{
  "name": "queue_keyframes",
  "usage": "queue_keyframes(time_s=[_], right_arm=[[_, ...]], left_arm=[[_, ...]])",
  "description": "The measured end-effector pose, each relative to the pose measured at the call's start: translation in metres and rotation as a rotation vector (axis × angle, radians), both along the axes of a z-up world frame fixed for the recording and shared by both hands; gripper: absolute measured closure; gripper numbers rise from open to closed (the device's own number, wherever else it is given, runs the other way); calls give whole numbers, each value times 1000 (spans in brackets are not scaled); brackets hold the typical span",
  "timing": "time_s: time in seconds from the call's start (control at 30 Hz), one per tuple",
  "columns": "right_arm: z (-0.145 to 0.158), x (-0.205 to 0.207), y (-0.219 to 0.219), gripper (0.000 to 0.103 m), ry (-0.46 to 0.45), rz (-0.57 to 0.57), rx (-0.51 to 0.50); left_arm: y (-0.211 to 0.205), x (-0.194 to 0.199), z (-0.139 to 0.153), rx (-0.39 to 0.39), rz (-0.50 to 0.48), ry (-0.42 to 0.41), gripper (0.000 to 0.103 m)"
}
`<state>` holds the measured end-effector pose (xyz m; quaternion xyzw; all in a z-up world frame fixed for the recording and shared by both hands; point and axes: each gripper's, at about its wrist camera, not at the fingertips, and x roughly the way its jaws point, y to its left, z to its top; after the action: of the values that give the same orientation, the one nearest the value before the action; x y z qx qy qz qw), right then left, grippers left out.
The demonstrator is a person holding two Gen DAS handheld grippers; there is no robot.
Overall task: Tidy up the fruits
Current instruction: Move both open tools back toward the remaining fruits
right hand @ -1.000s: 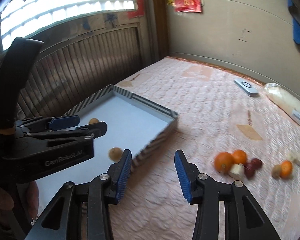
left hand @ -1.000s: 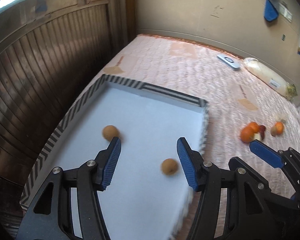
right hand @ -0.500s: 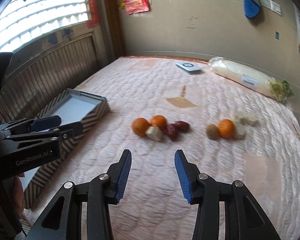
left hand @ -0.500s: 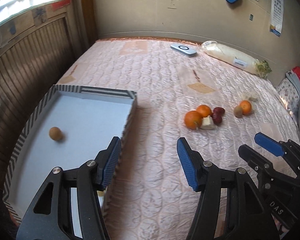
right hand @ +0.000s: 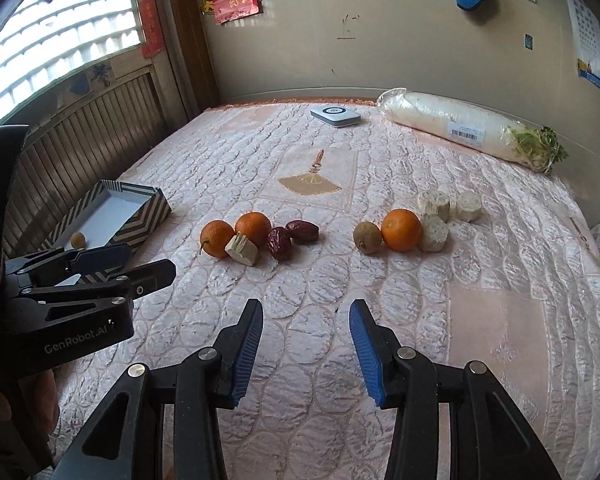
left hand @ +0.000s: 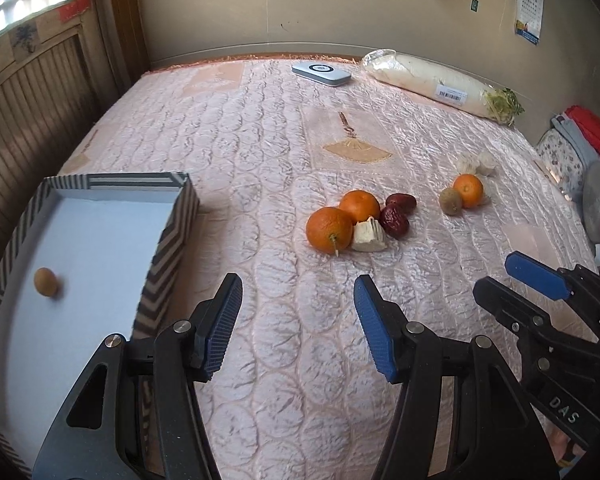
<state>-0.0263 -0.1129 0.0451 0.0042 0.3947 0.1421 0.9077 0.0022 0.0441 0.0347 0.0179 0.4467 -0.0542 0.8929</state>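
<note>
A striped box (left hand: 172, 236) with a pale floor lies at the left of the pink quilted bed and holds a small brown fruit (left hand: 45, 281). Two oranges (left hand: 329, 229), two red dates (left hand: 395, 220) and a pale chunk (left hand: 368, 236) lie mid-bed. Farther right lie a brown fruit (left hand: 450, 201) and an orange (left hand: 468, 190). My left gripper (left hand: 296, 324) is open and empty, above the quilt beside the box. My right gripper (right hand: 305, 344) is open and empty, short of the fruit (right hand: 236, 236).
A wrapped white radish (right hand: 468, 128) and a flat white device (right hand: 335, 115) lie at the far edge by the wall. Pale root chunks (right hand: 434, 232) sit beside the right orange (right hand: 401, 229). A wooden slatted panel (left hand: 28, 120) borders the left. Clothes (left hand: 580, 140) pile at right.
Both grippers have swung right, away from over the box toward the loose fruit mid-bed. Both stay open and empty. The brown fruit stays in the box.
</note>
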Motion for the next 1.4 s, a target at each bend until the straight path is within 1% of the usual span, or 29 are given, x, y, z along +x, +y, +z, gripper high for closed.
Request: queue_keyframes(time_s=[0.23,0.33,0.57,0.6,0.77,0.87,0.97,1.03,1.17,1.3,1.4], right_arm=[[-2,5,-2,60,10,-3,5],[-3,7,-2,60,13,-3,7],[-4,9,-3,60,14,-1,1],[-5,9,-4,60,16,-4,2],[-5,10,-9,60,18,-15,2],[-5,11,-8,60,18,-14,17],[-5,10,-6,60,15,-8,11],[-4,11,-6,60,13,-9,8],[-6,13,-7,60,20,-10,14],[-6,11,-8,60,16,-9,7],[-6,14,-8,60,18,-11,19]], left_arm=[[0,25,-13,1,4,56,45],[-7,31,-18,30,3,72,45],[-28,45,-26,55,-25,91,45],[-28,46,-26,50,-27,98,45],[-15,45,-19,31,-8,82,45],[-12,49,-20,11,5,90,45],[-9,56,-20,-27,19,101,45],[-10,61,-20,-71,19,109,45],[-18,69,-26,-60,3,131,45],[-7,68,-23,-84,12,121,45],[-1,68,-24,-70,21,116,45]])
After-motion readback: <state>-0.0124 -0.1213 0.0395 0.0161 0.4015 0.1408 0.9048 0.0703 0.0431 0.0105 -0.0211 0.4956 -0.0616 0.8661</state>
